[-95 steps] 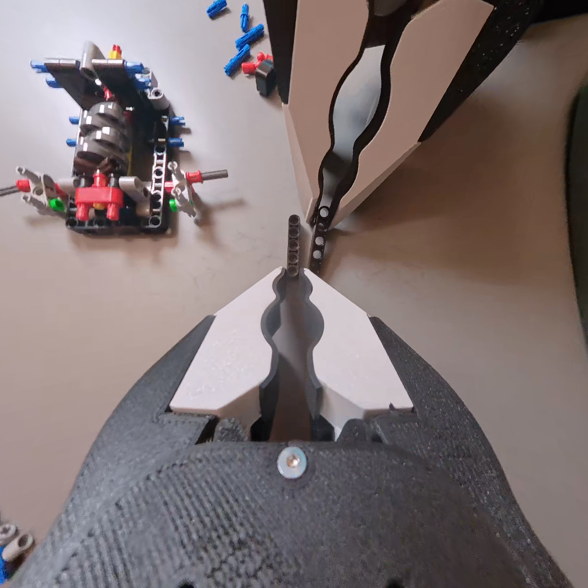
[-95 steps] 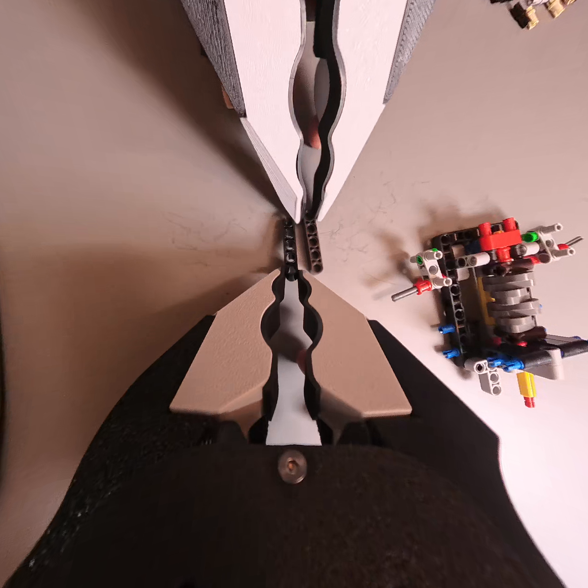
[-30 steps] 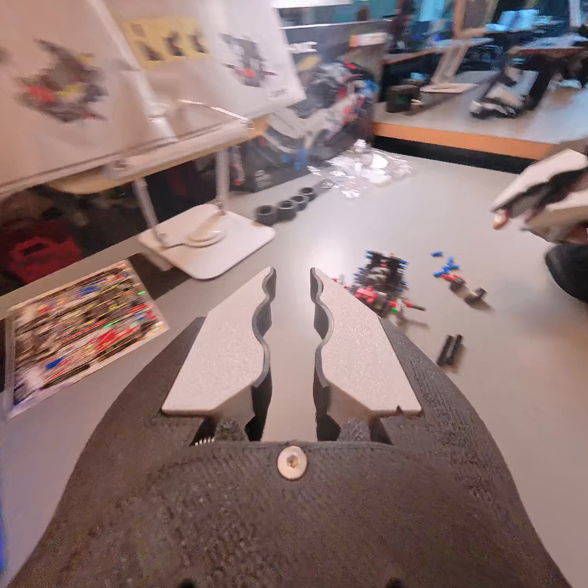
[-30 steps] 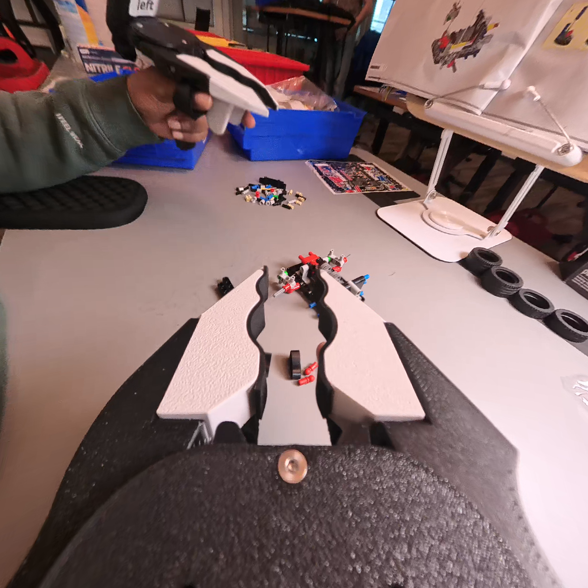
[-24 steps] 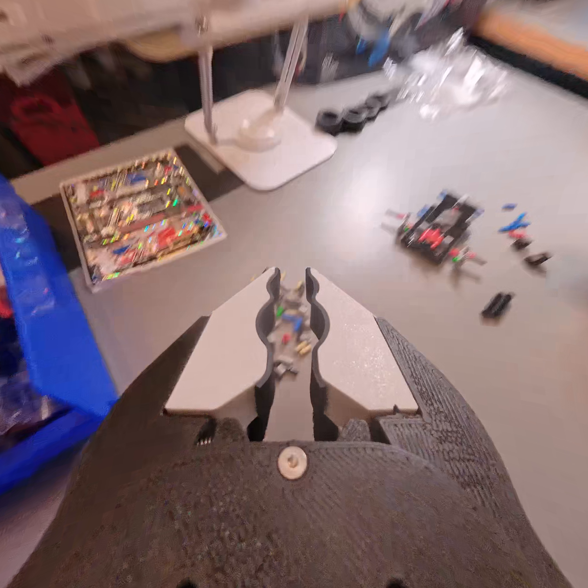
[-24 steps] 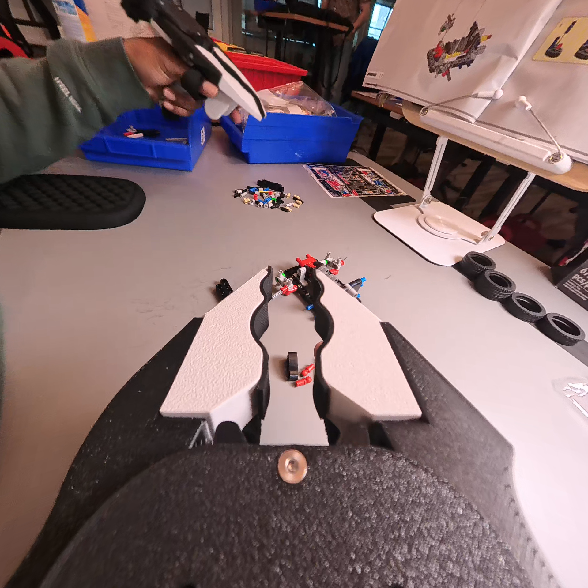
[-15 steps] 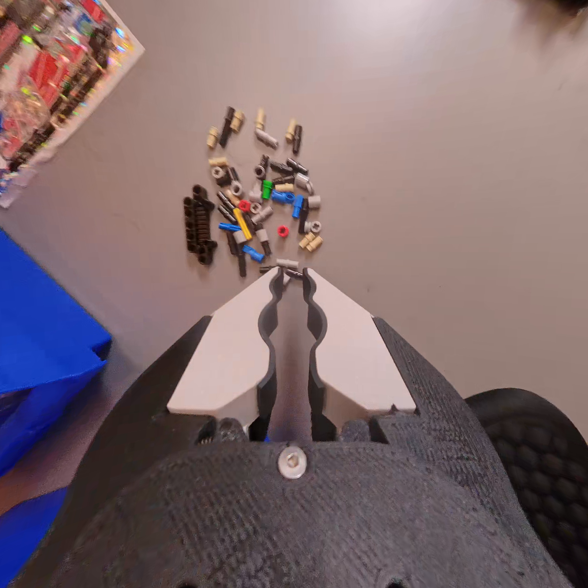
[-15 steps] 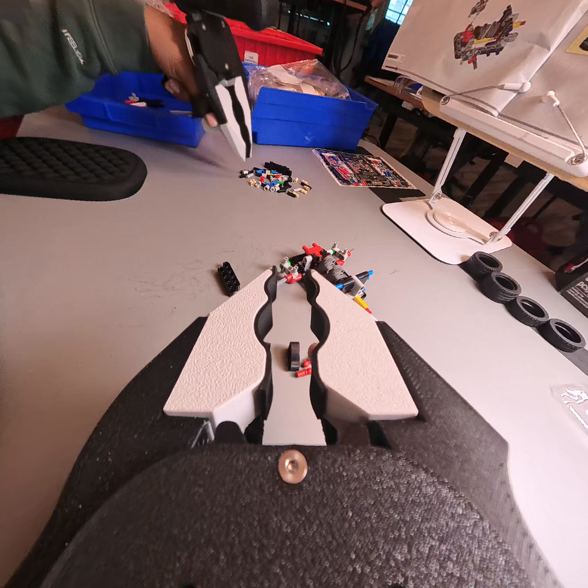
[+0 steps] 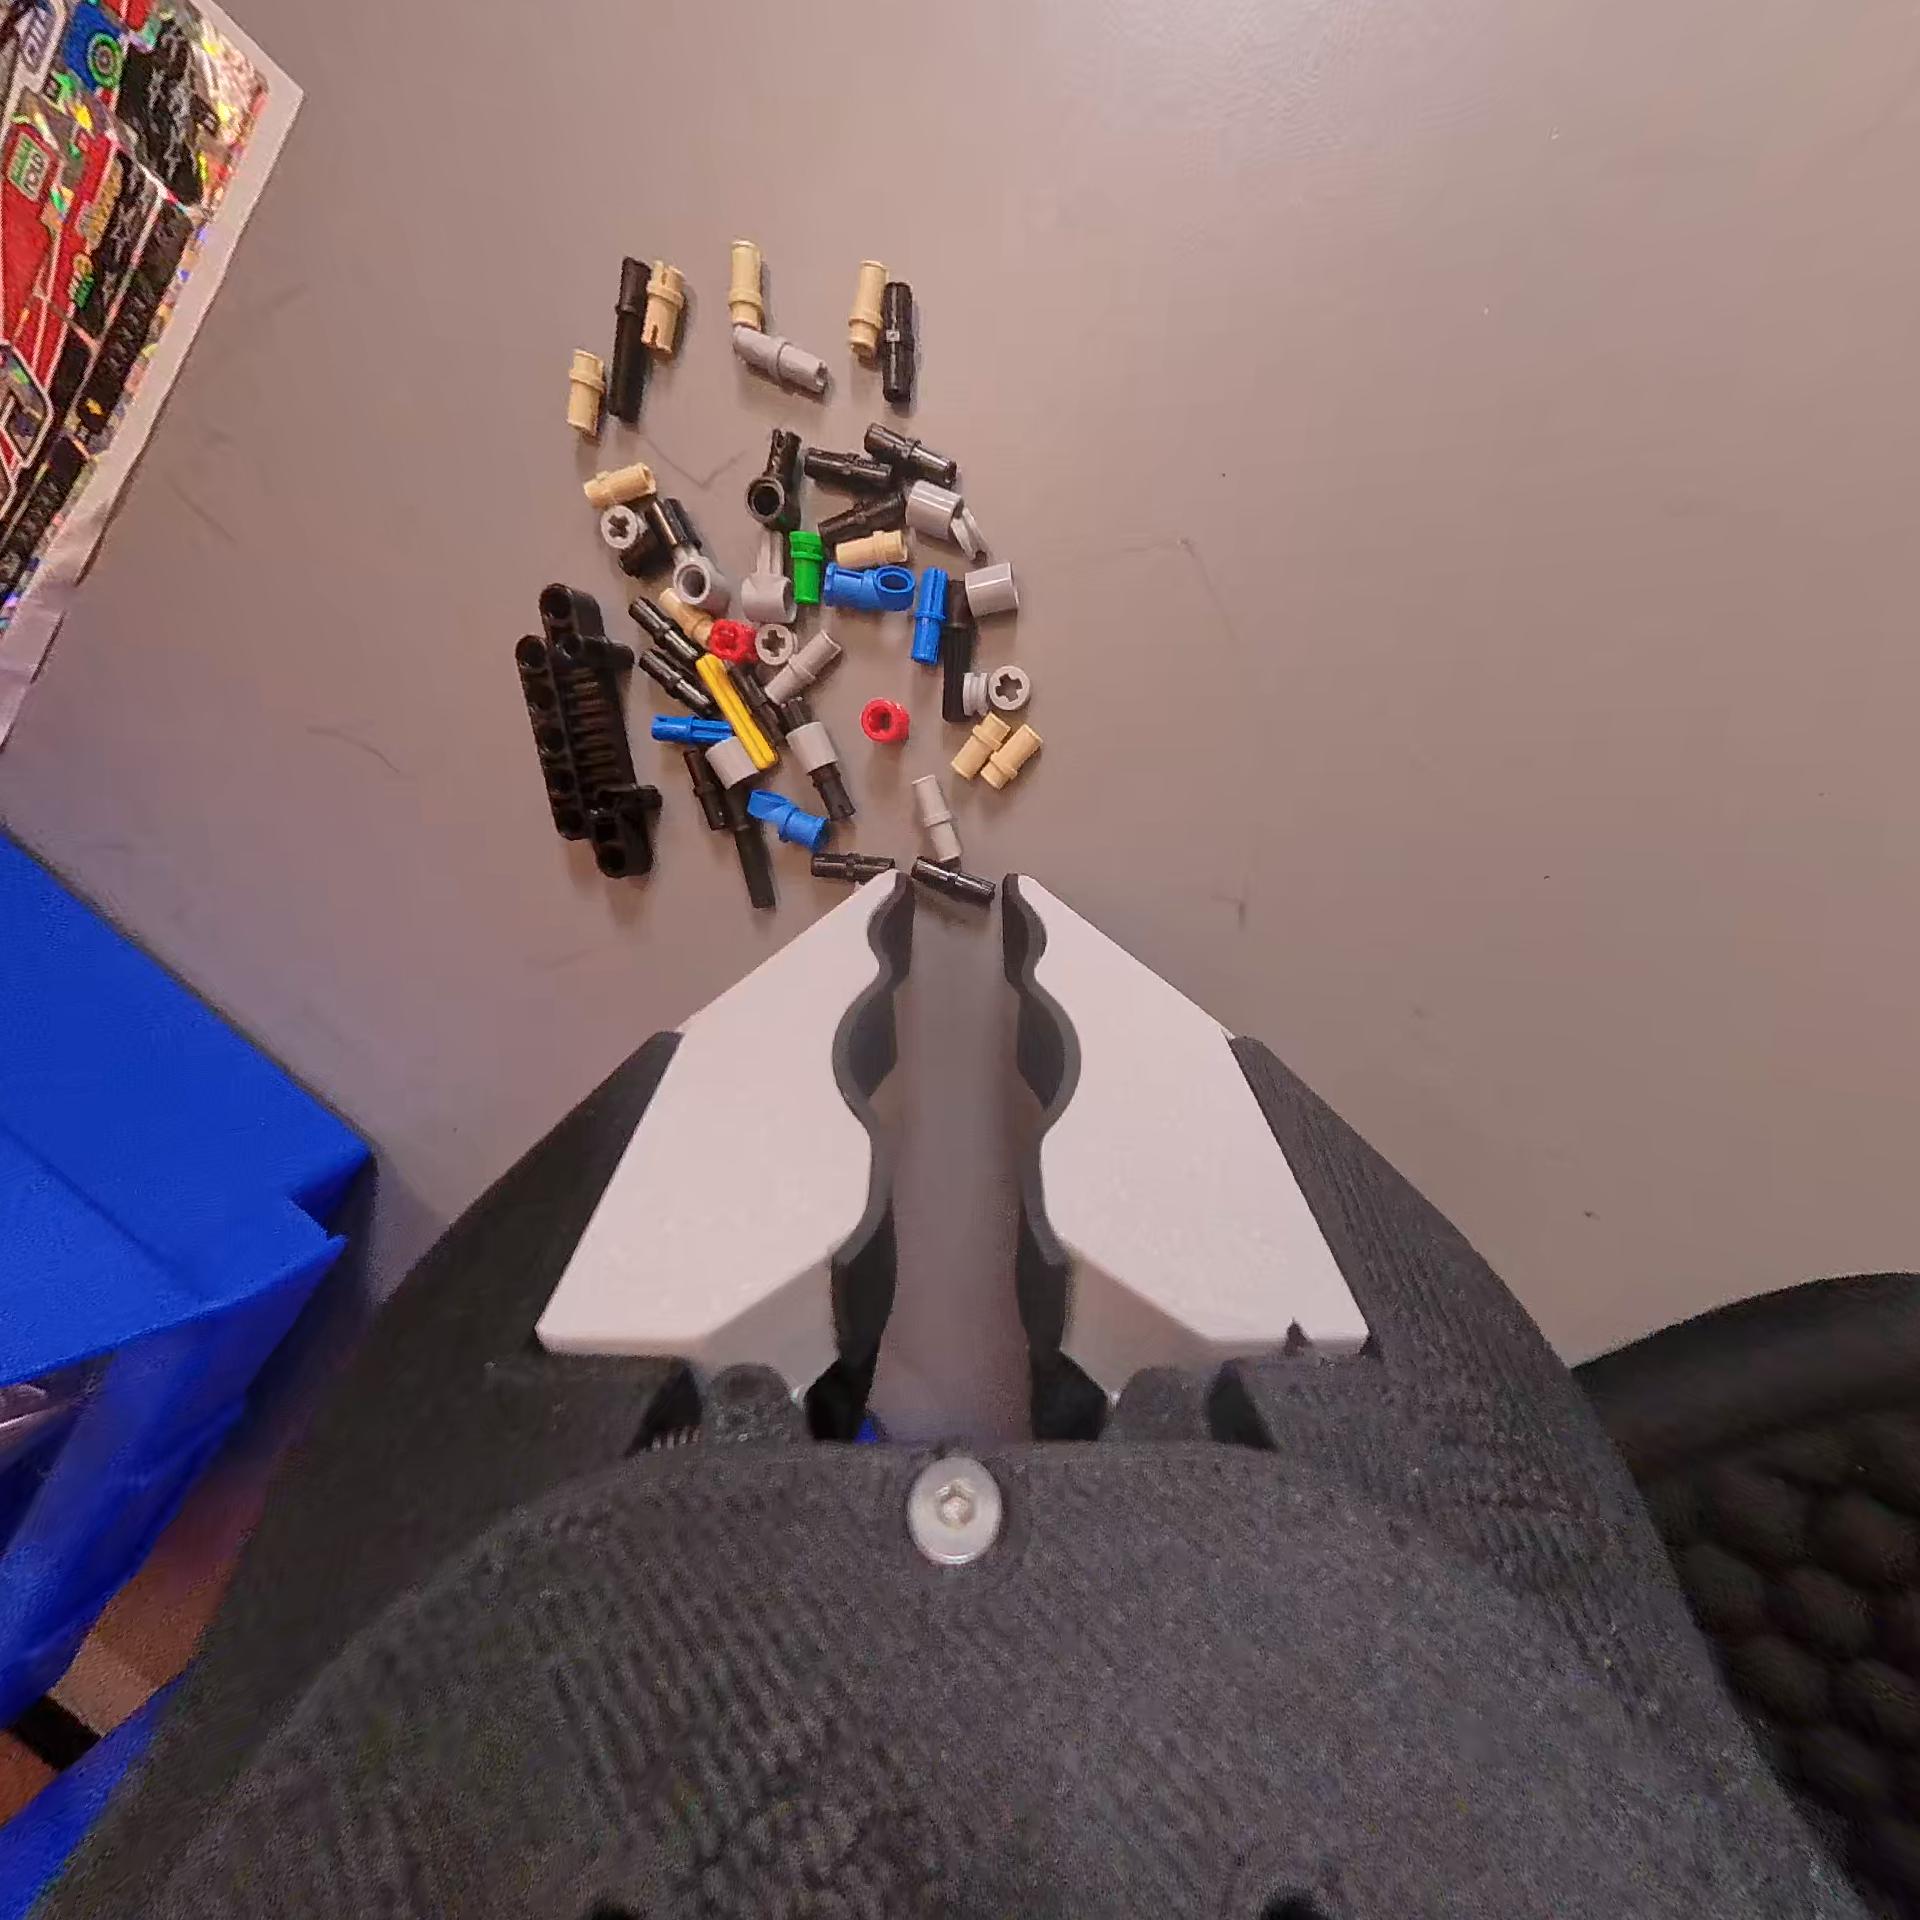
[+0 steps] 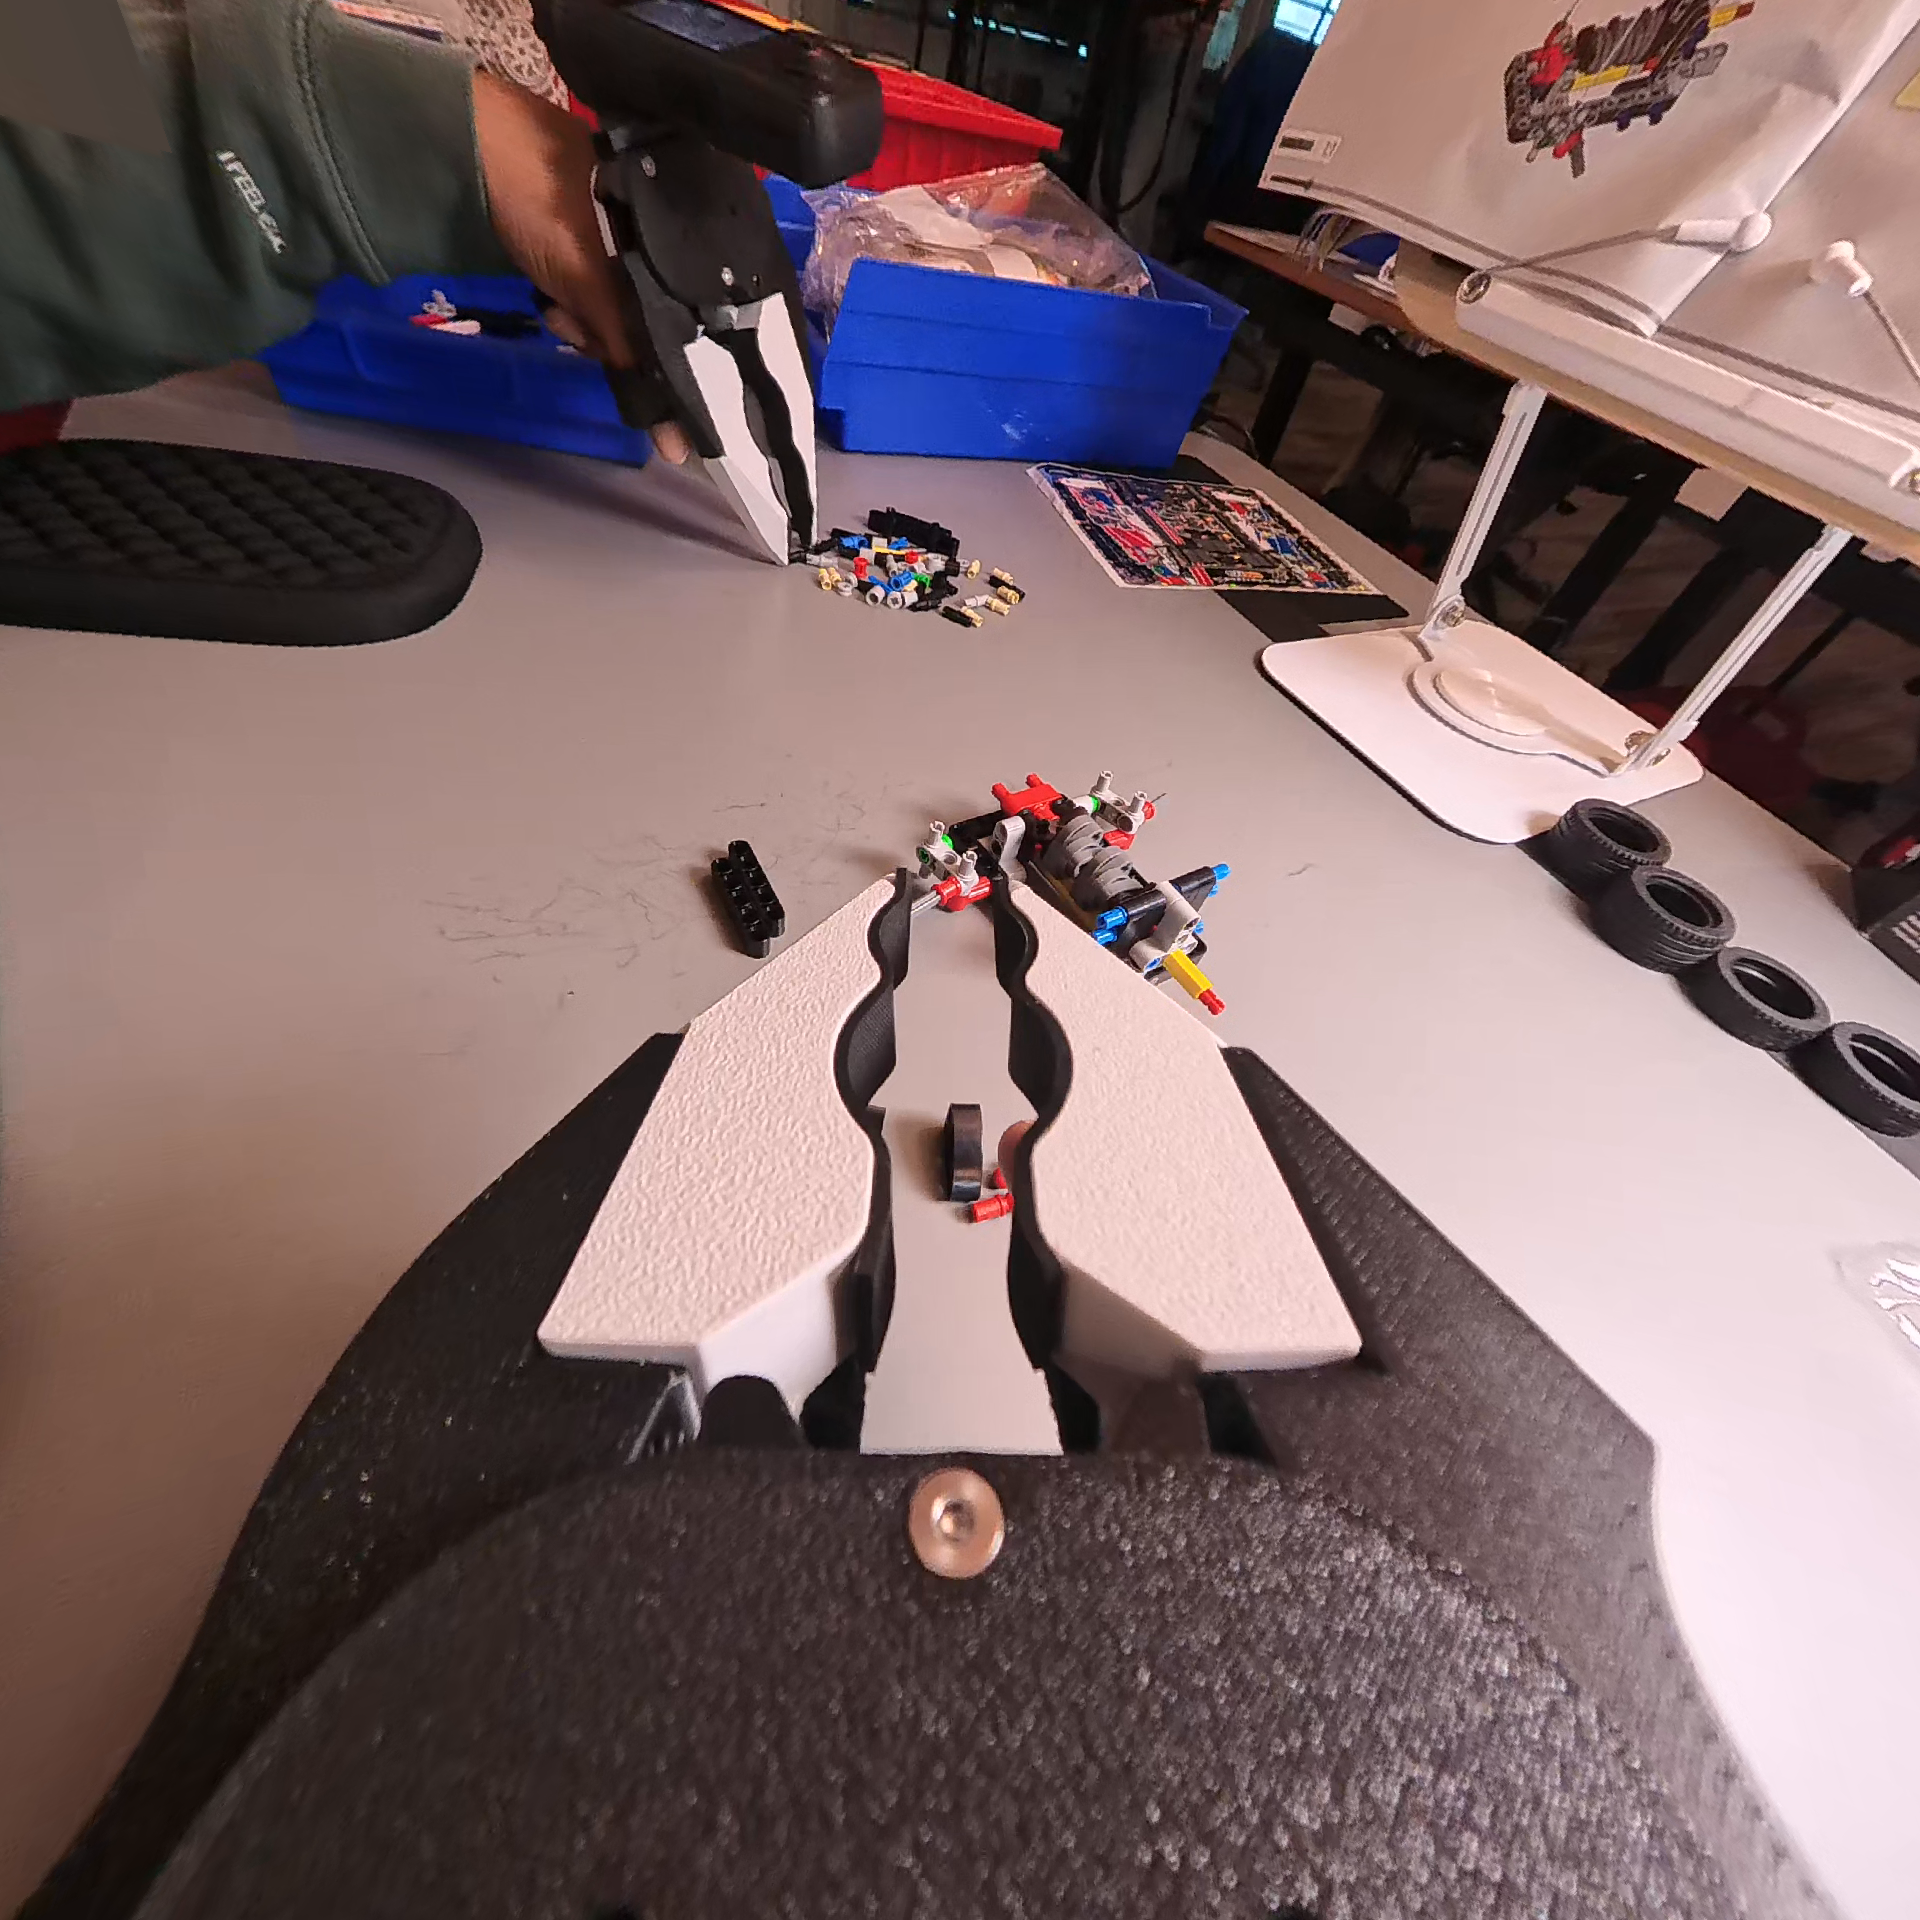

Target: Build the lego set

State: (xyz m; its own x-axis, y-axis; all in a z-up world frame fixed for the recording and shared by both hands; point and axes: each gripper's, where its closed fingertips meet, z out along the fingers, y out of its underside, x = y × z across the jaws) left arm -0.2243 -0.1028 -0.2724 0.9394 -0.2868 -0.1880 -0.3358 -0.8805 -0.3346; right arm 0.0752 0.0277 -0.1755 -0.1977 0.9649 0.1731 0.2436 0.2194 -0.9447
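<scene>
My left gripper points down at a pile of small loose lego pins and connectors on the grey table. It is open, and a short black pin lies between its fingertips. A black beam lies at the pile's left. My right gripper is open, low over the table, with its tips at the near end of the part-built lego assembly. A black ring piece and red pins lie on the table between its fingers. The right wrist view also shows the left gripper at the pile.
A black brick lies left of the assembly. Several black tyres line the right edge. An instruction stand and sticker sheet are beyond. Blue bins stand at the back, and a black pad lies at the left. The left gripper's tips are roughly 35 cm from the right gripper's. About 12 cm separates my right fingertips from the black brick.
My left gripper swung from facing across the table down onto the parts pile, and its tips now straddle the black pin. My right gripper edged closer to the assembly.
</scene>
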